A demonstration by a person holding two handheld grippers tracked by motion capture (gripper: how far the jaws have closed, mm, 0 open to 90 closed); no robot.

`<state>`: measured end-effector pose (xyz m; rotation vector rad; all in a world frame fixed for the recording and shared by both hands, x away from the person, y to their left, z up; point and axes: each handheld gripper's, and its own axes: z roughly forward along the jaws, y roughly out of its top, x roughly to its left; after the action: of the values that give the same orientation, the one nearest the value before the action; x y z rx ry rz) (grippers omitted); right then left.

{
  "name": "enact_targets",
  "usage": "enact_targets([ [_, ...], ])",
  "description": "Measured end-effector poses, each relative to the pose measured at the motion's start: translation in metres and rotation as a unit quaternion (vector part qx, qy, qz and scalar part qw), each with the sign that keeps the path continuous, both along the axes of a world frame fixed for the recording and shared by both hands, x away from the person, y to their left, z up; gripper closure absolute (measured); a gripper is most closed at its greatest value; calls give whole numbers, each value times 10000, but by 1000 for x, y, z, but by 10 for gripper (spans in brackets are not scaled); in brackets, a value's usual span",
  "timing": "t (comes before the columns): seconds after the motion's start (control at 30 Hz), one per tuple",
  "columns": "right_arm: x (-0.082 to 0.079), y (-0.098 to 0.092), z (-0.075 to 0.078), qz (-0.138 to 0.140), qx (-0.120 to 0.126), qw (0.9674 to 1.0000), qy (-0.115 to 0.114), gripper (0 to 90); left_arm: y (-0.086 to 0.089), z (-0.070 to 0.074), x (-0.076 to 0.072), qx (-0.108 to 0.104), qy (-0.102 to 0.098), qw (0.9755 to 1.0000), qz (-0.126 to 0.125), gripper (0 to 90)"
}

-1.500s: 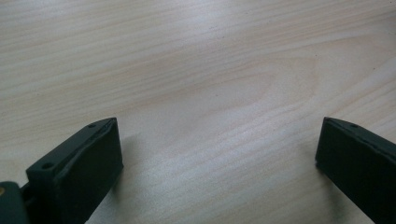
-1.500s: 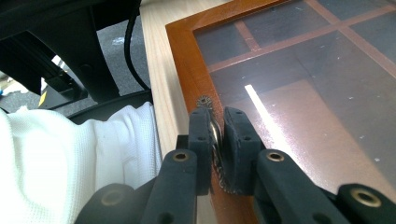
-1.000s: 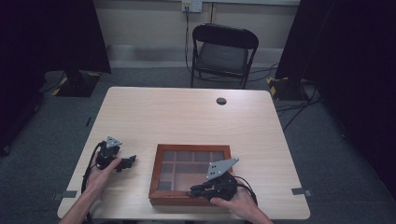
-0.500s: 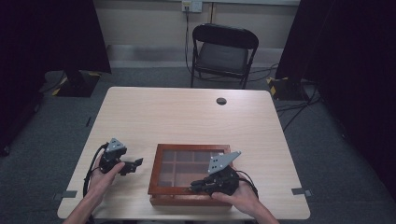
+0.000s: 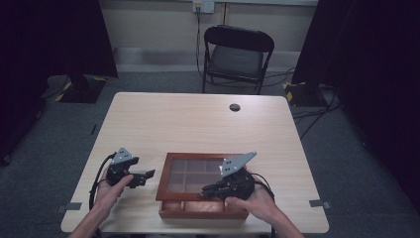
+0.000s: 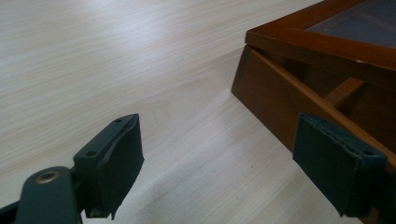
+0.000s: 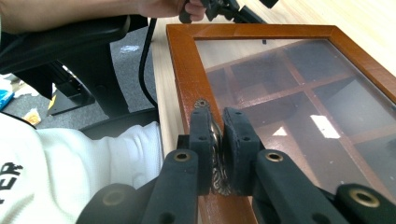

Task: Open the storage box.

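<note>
Black letters "ER" on white sleeve (image 7: 70, 158), rest cut off

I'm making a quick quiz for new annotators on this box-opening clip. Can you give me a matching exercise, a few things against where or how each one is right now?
Things:
1. left hand-held gripper
2. right hand-held gripper
3. lid of the wooden box
4. black chair

States:
A. beyond the table's far edge
B. shut on the small metal latch at the lid's front edge
C. raised a little at the front, a gap showing beneath it
D. jaws apart, nothing between them, beside the box

Pairs: 1-D, 2-B, 3-C, 4-A
</note>
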<state>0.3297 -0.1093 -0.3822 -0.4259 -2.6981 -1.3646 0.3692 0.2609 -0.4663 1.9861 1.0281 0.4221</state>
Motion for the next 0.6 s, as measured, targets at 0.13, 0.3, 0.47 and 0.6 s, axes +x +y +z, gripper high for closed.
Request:
enact_targets([
  [0.13,3,0,6,7,-20,10000,14,830,-3,1,-1,-33,-36,9999,-122,157],
  [0.3,5,0,9,-6,6,10000,81,830,-7,2,-2,-85,-74,9996,-272,157],
  [0.47,9,0,12,27,20,9999,125,831,-13,4,-5,-107,-95,9990,-425,157],
  [0.6,13,0,18,30,29,9999,137,831,-16,5,-7,-112,-115,9982,-580,157],
])
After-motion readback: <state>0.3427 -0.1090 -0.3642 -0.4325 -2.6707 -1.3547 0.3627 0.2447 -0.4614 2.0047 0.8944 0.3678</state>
